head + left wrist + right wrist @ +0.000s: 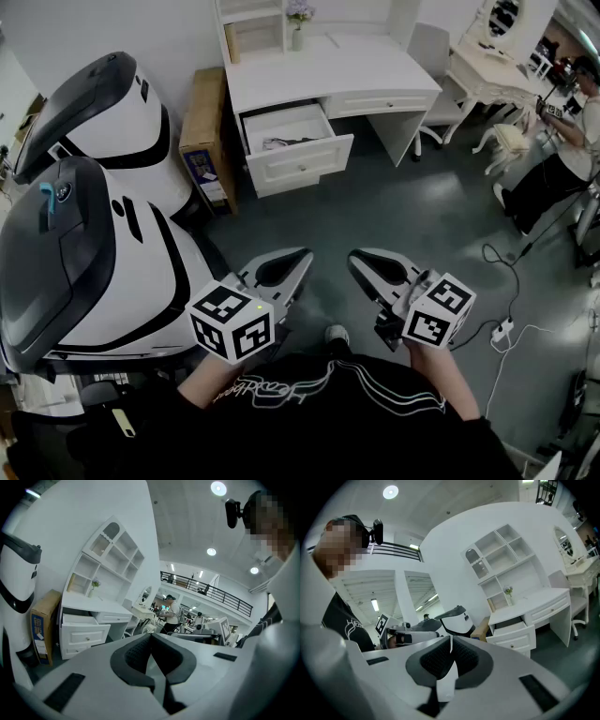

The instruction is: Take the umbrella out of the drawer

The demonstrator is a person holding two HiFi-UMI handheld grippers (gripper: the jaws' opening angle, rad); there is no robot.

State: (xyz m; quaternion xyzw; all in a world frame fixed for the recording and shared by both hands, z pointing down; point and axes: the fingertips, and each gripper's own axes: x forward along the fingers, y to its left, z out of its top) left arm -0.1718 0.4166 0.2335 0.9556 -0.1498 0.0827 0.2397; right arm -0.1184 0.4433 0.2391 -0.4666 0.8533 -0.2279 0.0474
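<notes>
Left gripper (302,258) and right gripper (358,258) hang by the body, jaws pressed together and empty; the open drawer (300,164) is well ahead, unreached.

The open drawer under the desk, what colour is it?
White. The drawer shows best in the head view.

Inside your open drawer (300,161) lies a small dark thing (284,142), too small for you to name. In both gripper views the drawer's front panel hides its inside. The bystander (562,150) is cut off by the head view's right edge, and the big white machine (94,262) by its left edge.
</notes>
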